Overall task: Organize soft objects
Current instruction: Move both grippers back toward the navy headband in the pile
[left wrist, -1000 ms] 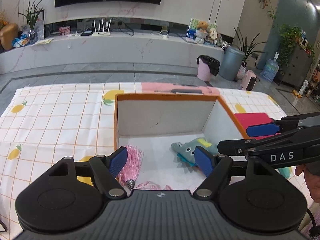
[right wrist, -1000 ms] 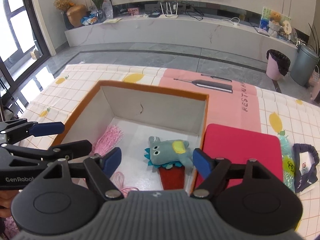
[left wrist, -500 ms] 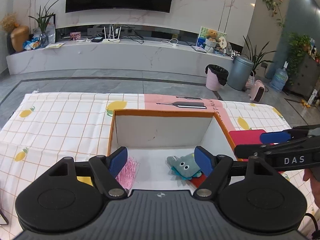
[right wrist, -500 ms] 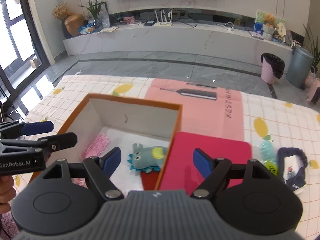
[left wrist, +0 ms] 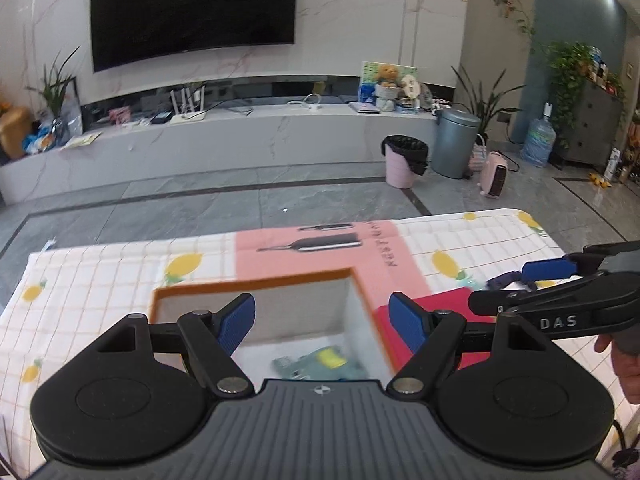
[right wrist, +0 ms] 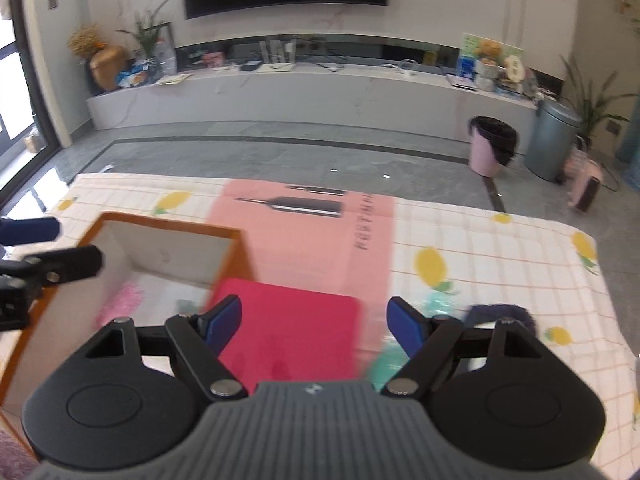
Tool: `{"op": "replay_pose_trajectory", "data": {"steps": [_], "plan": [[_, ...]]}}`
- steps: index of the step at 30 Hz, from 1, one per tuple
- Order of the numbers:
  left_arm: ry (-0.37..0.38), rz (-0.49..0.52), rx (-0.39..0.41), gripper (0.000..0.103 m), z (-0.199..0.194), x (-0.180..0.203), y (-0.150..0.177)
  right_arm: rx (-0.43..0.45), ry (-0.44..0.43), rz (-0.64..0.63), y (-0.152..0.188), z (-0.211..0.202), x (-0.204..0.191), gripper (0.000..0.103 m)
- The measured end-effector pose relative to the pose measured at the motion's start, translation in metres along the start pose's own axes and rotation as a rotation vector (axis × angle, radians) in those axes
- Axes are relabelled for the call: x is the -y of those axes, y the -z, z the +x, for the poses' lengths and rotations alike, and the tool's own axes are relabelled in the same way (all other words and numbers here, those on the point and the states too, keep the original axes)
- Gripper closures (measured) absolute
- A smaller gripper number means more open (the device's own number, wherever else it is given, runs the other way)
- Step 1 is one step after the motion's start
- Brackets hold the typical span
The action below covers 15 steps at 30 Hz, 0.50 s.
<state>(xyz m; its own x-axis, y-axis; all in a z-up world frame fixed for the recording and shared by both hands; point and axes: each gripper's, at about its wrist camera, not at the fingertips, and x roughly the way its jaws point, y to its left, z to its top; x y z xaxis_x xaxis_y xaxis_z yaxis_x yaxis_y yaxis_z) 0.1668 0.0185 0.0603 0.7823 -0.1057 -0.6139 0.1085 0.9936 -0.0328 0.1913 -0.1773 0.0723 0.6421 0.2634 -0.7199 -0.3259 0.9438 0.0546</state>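
both grippers, left [left wrist: 322, 322] and right [right wrist: 314, 325], wide and empty; i'd swing right toward the teal toy [right wrist: 434, 307] at 2 o'clock, then box [right wrist: 168, 226] it.

A thin checked tablecloth printed with yellow lemons and a pink panel [right wrist: 500, 264] covers the table and looks like smooth, matt woven cloth. The orange-rimmed box with white inner walls [left wrist: 304, 312] seems stiff card, its white faces dull and slightly scuffed. Beside it the flat red rectangular mat [right wrist: 296, 332] has a faint sheen. The left tongs [left wrist: 322, 320] and right tongs [right wrist: 314, 326] are matt black plastic with blue rubbery pads [left wrist: 236, 322], bright metal pivot pins and a ribbed grey body. The grey stone floor tiles [left wrist: 280, 196] shine glossy.
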Motion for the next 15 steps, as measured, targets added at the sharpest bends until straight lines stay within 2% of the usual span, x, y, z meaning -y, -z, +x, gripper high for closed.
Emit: {"op": "replay_pose_trajectory", "data": {"steps": [4,6,10,12,15], "plan": [[0.018,0.041,0.011,0.013,0.007,0.035,-0.008,-0.002,0.060,0.047,0.008,-0.001,0.043,0.024],[0.035,0.061,0.011,0.013,0.012,0.054,-0.008,0.000,0.112,0.072,0.013,0.000,0.068,0.020],[0.069,0.124,-0.004,0.013,0.025,0.093,0.000,-0.010,0.239,0.084,0.030,0.012,0.121,0.019],[0.078,0.162,-0.007,0.013,0.032,0.111,0.007,-0.032,0.282,0.137,0.040,0.024,0.149,0.019],[0.087,0.189,-0.024,0.013,0.041,0.135,0.018,-0.088,0.280,0.261,0.058,0.044,0.193,0.020]]}}
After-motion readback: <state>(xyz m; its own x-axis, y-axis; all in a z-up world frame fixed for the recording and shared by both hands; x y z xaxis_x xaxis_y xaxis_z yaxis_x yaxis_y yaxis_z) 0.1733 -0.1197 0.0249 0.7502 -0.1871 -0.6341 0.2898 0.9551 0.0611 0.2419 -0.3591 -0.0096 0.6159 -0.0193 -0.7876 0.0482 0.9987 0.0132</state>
